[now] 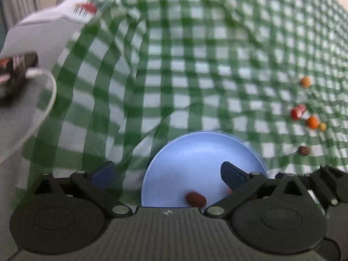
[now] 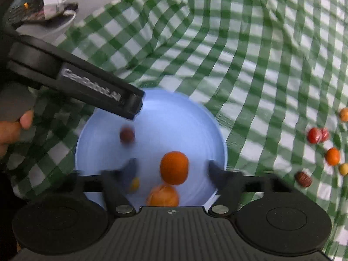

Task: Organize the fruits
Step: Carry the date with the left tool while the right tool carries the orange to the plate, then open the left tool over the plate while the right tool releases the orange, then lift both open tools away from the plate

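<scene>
- Both grippers are over the blue plate [image 2: 195, 119], which sits on a rumpled green-and-white checked cloth [image 2: 250, 54] covering the tabletop.
- Right gripper [image 2: 171, 169]: fingers spread wide, nothing pinched. An orange fruit [image 2: 174, 167] shows between the fingers, but neither one touches it, and it's blurry enough that I can't tell if it's resting on the plate or in the air.
- Also on the plate in the right wrist view: a second orange fruit [image 2: 163, 196] right at the near rim, a small dark red fruit [image 2: 127, 135] toward the far side, and a little yellow one [image 2: 134, 183] partly hidden behind the gripper's left finger.
- Left gripper [image 1: 167, 171]: spread open too, holding nothing. Its right finger hangs over the plate, the left one is out over the cloth.
- The left wrist view catches one dark red fruit [image 1: 195, 199] near the plate's close edge.
- Loose fruit lies on the cloth off to the right, well apart from the plate: two red ones [image 2: 317, 135] touching each other, an orange one [image 2: 332, 156], a small yellow one [image 2: 343, 169] just beside it, a brownish-red date-looking one [image 2: 303, 178], and another orange-ish one [image 2: 344, 114] farther back.
- Both views are pretty motion-smeared.
</scene>
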### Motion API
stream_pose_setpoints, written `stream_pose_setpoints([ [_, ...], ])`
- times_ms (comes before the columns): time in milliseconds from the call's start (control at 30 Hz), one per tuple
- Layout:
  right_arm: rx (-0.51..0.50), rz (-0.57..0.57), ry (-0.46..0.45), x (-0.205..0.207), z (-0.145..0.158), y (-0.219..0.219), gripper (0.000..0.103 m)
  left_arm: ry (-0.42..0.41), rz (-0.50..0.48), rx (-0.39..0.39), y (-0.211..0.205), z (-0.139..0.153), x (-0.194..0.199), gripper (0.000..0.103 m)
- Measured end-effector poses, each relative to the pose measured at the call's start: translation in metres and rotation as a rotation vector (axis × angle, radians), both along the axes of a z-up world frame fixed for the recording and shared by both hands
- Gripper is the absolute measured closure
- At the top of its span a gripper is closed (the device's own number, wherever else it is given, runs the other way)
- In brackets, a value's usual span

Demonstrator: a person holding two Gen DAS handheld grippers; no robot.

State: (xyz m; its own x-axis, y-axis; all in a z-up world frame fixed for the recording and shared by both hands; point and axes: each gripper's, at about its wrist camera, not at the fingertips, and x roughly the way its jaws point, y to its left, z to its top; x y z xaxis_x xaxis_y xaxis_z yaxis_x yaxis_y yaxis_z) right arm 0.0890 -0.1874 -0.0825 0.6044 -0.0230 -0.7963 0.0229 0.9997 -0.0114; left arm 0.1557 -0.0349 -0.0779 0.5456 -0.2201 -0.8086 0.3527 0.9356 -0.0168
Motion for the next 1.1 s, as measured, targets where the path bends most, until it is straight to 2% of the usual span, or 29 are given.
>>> stream_pose_setpoints([
  [100,-0.008,-0.021,0.0,-0.011,0.014,-0.001,0.011,0.028,-0.009,0.005,0.007,0.01,-0.009,0.0],
  [167,0.025,-0.054,0.009,-0.029,0.023,-0.002,0.008,0.036,0.004,-0.008,0.016,0.016,-0.023,0.0],
  [367,0.099,-0.089,0.03,-0.088,0.043,0.019,0.006,0.099,0.053,-0.036,0.046,0.026,-0.086,0.0],
  [533,0.033,-0.054,-0.072,-0.115,0.067,0.045,0.004,0.033,0.081,-0.045,0.064,0.049,-0.127,0.0],
  [700,0.0,-0.08,-0.126,-0.13,0.082,0.052,0.003,-0.052,0.097,-0.082,0.074,0.075,-0.147,0.0],
  [933,-0.063,-0.1,-0.22,-0.157,0.104,0.061,0.003,-0.127,0.091,-0.146,0.07,0.1,-0.17,0.0],
  [1100,-0.069,-0.1,-0.272,-0.169,0.115,0.07,0.003,-0.166,0.088,-0.141,0.075,0.11,-0.187,0.0],
])
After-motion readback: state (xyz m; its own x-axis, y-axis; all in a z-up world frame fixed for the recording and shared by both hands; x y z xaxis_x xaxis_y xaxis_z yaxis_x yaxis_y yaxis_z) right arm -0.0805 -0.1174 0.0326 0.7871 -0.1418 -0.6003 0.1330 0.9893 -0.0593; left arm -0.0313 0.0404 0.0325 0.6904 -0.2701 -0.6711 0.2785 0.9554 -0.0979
